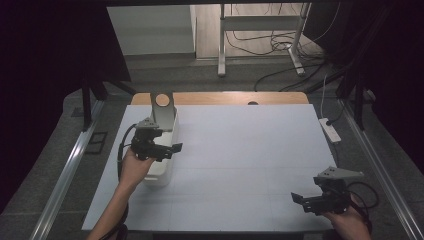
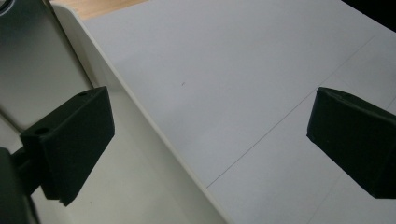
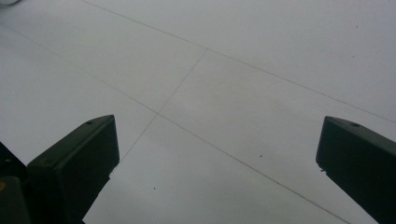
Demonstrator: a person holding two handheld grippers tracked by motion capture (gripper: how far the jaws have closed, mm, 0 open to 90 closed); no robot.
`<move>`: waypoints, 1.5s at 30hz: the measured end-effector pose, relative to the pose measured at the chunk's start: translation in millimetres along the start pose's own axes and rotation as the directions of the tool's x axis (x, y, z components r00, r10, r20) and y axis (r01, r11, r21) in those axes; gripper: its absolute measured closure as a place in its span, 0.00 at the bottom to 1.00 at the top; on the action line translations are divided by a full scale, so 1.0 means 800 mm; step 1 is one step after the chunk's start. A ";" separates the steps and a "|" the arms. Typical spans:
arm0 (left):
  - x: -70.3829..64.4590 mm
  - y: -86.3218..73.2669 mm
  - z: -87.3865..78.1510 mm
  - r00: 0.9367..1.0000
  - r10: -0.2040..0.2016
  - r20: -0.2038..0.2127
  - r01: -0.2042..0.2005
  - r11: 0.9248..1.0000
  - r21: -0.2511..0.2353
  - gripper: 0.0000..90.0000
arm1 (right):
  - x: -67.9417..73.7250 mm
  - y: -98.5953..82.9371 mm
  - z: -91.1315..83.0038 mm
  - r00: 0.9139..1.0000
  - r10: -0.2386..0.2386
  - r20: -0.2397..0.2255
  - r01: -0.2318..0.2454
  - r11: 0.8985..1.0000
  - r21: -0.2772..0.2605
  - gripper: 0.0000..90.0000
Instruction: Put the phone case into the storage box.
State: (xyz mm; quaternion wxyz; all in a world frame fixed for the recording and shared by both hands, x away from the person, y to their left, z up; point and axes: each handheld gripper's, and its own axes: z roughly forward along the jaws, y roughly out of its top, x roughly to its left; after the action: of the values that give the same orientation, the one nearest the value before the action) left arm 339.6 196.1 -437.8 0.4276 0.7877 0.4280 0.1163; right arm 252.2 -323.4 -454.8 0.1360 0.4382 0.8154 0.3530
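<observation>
While both grippers hover above the white table:
Left gripper: nine o'clock, jaws spread, over white box.
Right gripper: four o'clock, jaws spread, empty.

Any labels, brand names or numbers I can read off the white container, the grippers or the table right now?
None readable. The white container, the left gripper, the right gripper and the white table sheet show no text; the power strip is too small to tell.
</observation>
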 end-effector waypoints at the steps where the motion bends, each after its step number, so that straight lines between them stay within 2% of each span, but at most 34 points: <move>1: 0.000 0.000 0.000 1.000 0.000 0.000 0.000 1.000 0.000 0.02 | 0.000 0.000 0.000 1.000 0.000 0.000 0.000 1.000 0.000 0.00; 23: -0.016 -0.018 -0.020 1.000 0.018 0.019 -0.018 1.000 -0.010 0.02 | 0.001 0.000 0.001 1.000 -0.002 -0.002 0.002 1.000 0.004 0.00; 45: -0.032 -0.036 -0.033 0.999 0.015 0.035 -0.014 1.000 -0.012 0.02 | 0.001 0.000 0.000 1.000 -0.001 -0.002 0.001 1.000 0.003 0.00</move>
State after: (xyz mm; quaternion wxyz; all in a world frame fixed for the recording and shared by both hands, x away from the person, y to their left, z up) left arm 293.2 198.9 -439.3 0.4387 0.7903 0.4140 0.1078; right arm 252.1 -322.9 -454.9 0.1349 0.4377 0.8162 0.3522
